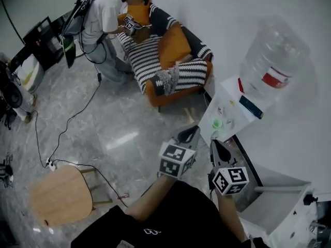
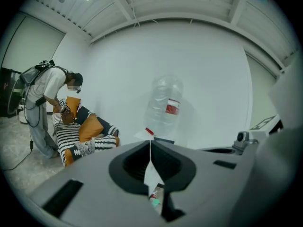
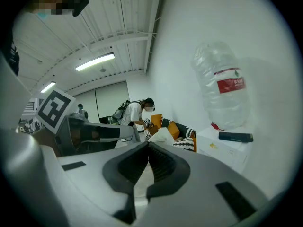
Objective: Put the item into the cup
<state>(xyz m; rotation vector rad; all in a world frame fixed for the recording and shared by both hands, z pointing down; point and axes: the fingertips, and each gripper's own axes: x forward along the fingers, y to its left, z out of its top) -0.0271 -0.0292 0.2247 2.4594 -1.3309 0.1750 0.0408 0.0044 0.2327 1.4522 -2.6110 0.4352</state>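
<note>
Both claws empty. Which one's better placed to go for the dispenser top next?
Probably left. The left claw points straight at the dispenser top, and the green cup shows between its shut jaws in its view. The right claw, also shut, has the dispenser off to its right.

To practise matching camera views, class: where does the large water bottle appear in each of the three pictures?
Head view: water bottle upper right, by the wall.
Left gripper view: water bottle at centre.
Right gripper view: water bottle upper right.
Shared landmark: striped sofa, upper centre; left; centre.
</note>
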